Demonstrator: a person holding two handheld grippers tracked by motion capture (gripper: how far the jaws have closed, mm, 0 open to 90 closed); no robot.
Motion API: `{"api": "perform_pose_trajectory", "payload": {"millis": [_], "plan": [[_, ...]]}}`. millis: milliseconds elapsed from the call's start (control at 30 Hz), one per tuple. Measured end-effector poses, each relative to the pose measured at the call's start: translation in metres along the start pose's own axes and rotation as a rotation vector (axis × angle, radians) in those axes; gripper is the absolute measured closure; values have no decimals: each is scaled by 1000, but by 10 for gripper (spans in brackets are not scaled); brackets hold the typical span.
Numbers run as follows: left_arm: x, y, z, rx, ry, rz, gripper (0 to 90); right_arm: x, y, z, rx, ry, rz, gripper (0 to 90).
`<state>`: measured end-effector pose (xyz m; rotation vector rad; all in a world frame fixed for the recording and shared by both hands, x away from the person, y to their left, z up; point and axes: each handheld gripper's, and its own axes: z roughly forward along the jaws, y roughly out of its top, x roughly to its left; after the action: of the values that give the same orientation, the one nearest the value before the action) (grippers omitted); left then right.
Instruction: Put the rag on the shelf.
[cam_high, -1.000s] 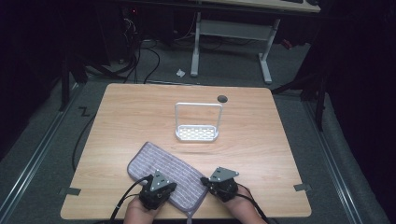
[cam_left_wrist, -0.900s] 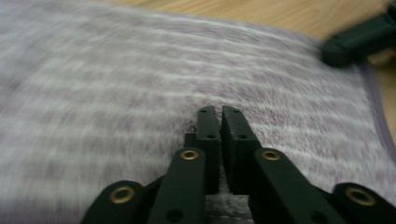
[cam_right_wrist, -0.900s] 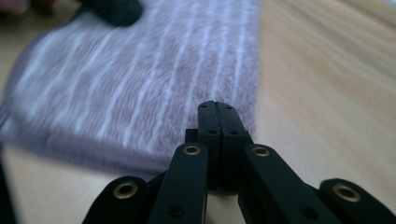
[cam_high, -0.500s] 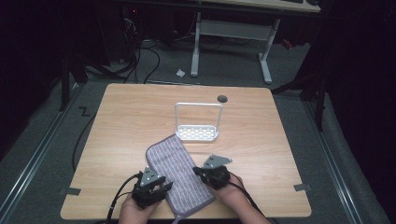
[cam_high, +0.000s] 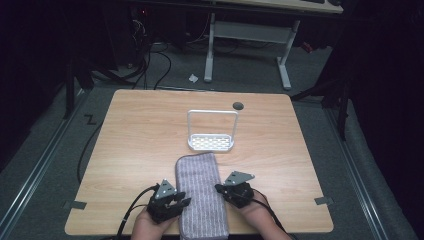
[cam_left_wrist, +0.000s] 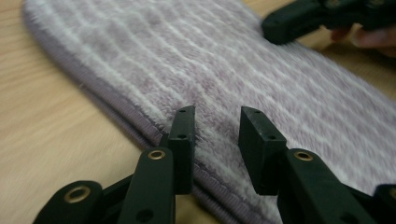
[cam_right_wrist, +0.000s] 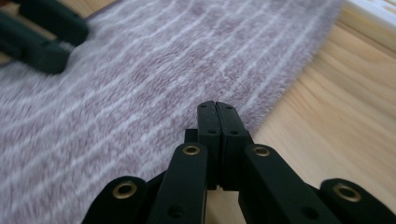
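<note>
A grey-purple striped towel (cam_high: 200, 192) lies flat on the wooden table (cam_high: 140, 135), long side running front to back near the front edge. My left gripper (cam_high: 182, 202) is at its left edge. In the left gripper view its jaws (cam_left_wrist: 217, 126) stand apart over the towel's hem (cam_left_wrist: 140, 130). They have just opened and then come in a little, and the pads do not press the cloth. My right gripper (cam_high: 218, 188) is at the towel's right edge. In the right gripper view its jaws (cam_right_wrist: 216, 106) are shut together, and I see no cloth between them.
A white wire rack (cam_high: 211, 142) with a perforated base stands just beyond the towel's far end. A dark round hole (cam_high: 238, 105) sits near the table's far edge. A person's hands (cam_high: 260, 215) come in over the front edge. Bare wood lies left and right.
The towel has swung from lying diagonally to pointing straight away from me. The left jaws, shut a second ago, now stand apart. The right gripper has shifted right with the towel's edge.
</note>
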<state>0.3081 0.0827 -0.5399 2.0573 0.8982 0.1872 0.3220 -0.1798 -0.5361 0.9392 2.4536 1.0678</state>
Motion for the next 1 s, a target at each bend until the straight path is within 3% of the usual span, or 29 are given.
{"api": "perform_pose_trajectory", "payload": {"millis": [67,100,167,300,400,433,467,567,633,700,800,900,1000], "plan": [[-1,3,4,2,-1,9,675,-2,-5,-5,-7,-4,9,900],[-7,6,9,10,-14,27,679,-9,-15,-13,-18,0,46,900],[-16,3,9,15,-44,39,683,-11,-23,-21,-22,-2,65,900],[-29,-6,4,21,-84,87,682,-3,-34,-35,-12,4,55,898],[-29,-6,0,37,-114,77,676,4,-41,-42,-14,28,59,884],[-28,-5,-2,26,-101,76,671,7,-42,-44,-16,30,51,869],[-25,-3,-4,2,-77,71,668,9,-42,-46,-25,26,39,857],[-7,7,-9,-71,-45,-10,595,9,-36,-56,-94,0,36,822],[6,16,-7,-108,-11,-48,559,4,-34,-58,-107,-11,47,815],[19,27,0,-106,21,-54,529,1,-35,-53,-95,-9,57,815],[35,42,17,-90,103,-63,502,1,-35,-45,-74,-10,51,815],[47,54,32,-86,111,-94,466,4,-33,-41,-57,-5,40,815],[49,60,42,-71,98,-106,442,6,-33,-37,-39,-10,24,816]]}}
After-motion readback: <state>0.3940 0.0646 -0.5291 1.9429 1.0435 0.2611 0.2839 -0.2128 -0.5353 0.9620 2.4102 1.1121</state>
